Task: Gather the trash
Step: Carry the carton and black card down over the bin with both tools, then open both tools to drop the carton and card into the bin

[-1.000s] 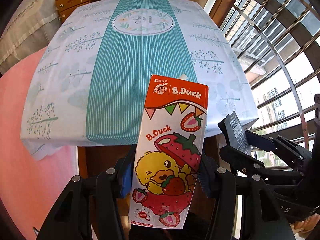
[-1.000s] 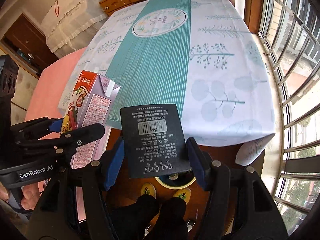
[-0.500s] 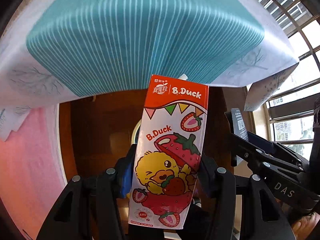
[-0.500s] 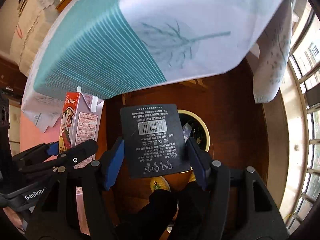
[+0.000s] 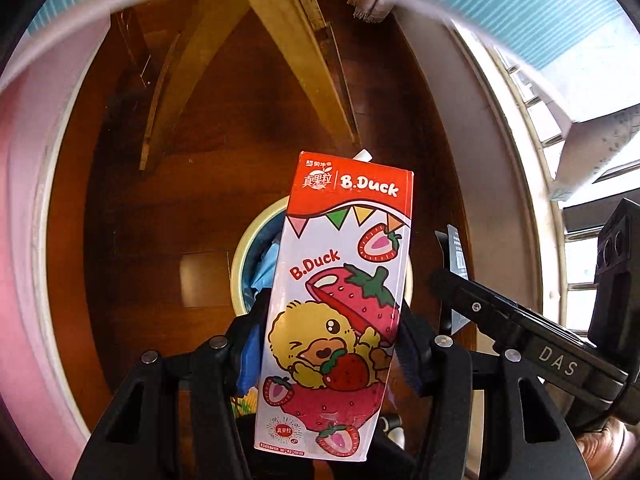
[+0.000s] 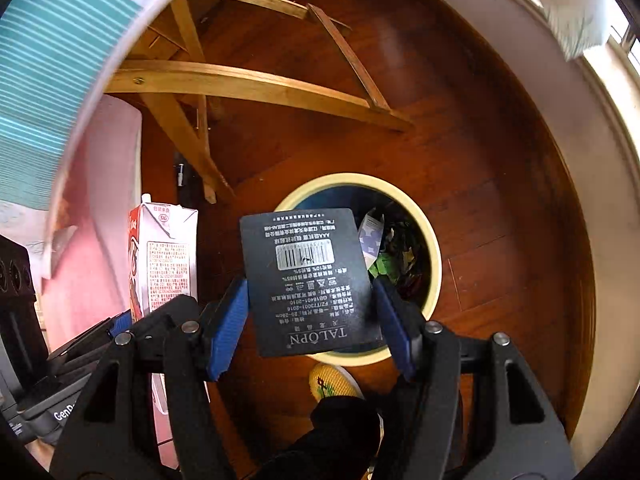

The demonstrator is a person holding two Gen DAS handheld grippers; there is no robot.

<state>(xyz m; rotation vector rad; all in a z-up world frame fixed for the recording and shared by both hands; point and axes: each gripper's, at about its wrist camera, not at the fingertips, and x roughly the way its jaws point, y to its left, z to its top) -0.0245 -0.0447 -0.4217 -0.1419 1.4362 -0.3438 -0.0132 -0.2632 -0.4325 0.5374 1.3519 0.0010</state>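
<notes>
My left gripper [image 5: 326, 344] is shut on a red and white B.Duck strawberry milk carton [image 5: 340, 304], held above a round cream-rimmed trash bin [image 5: 242, 256] on the wooden floor. My right gripper [image 6: 310, 320] is shut on a black TALOPN card package [image 6: 310, 280], held over the same bin [image 6: 434, 240], which holds several wrappers. The carton also shows at the left of the right wrist view [image 6: 168, 256]. The right gripper with the black package shows at the right of the left wrist view [image 5: 456, 256].
Wooden table legs [image 6: 240, 84] stand beyond the bin. The tablecloth edge [image 5: 520, 4] hangs overhead. A pink surface [image 6: 88, 260] is at the left. A person's foot in a yellow slipper [image 6: 332, 380] is beside the bin. A window lies at the right.
Both grippers have swung down from the tabletop to face the floor. The bin is now under both held items. Both grips are unchanged.
</notes>
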